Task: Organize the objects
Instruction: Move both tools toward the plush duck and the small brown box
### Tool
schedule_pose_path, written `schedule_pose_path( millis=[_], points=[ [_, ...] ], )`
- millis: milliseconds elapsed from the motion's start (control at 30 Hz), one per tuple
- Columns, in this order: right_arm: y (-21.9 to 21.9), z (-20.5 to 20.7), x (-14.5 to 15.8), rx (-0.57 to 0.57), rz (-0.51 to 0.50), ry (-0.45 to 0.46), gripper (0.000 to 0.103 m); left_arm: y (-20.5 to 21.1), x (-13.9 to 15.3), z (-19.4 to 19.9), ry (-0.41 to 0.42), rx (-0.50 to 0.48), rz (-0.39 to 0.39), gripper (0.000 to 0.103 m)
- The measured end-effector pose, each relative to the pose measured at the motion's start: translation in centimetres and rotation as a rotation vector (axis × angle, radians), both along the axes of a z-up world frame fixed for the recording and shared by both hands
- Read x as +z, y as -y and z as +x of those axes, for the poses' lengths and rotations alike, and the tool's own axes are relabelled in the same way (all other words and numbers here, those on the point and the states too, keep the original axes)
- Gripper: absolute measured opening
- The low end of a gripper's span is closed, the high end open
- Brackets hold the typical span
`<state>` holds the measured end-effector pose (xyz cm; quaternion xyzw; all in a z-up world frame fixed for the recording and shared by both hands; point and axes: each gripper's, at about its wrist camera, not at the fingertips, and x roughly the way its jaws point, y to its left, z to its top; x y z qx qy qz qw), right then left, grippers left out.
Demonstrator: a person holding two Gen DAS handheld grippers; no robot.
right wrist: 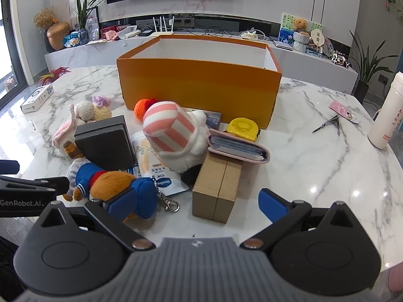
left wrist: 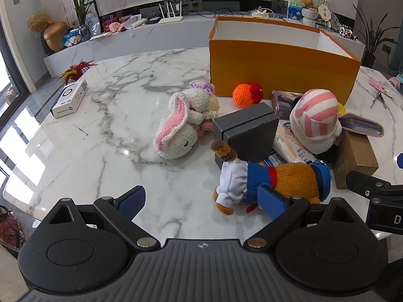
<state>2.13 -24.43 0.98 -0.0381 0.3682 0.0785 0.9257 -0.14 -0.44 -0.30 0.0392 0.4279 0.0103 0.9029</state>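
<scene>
An open orange box stands at the back of the marble table. In front of it lies a pile: a crochet bunny, a dark grey box, an orange crochet ball, a pink-striped plush, a sailor bear plush, a brown carton, a pink wallet and a yellow tape measure. My left gripper is open, its right finger by the bear. My right gripper is open, its left finger by the bear, the carton ahead between the fingers.
A white phone box lies at the table's left. A white tumbler, scissors and a pink card lie at the right. A TV console with plants and clutter runs behind the table.
</scene>
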Motion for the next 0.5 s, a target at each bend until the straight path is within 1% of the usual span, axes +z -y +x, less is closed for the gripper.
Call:
schedule_pose_path(
  millis=[200,367,500],
  points=[
    [1.2,0.3,0.2,-0.035,0.006,0.009,0.102,0.1,0.0,-0.1,-0.006,-0.022,-0.022,0.103],
    [2.8,0.7,0.4,-0.079,0.024,0.009,0.102,0.7,-0.3,-0.2,-0.008,-0.053,-0.078,0.103],
    [4.2,1.1,0.1,-0.114,0.041,-0.003,0.102,1.8,-0.8,0.1,-0.015,-0.087,-0.092,0.103]
  ],
)
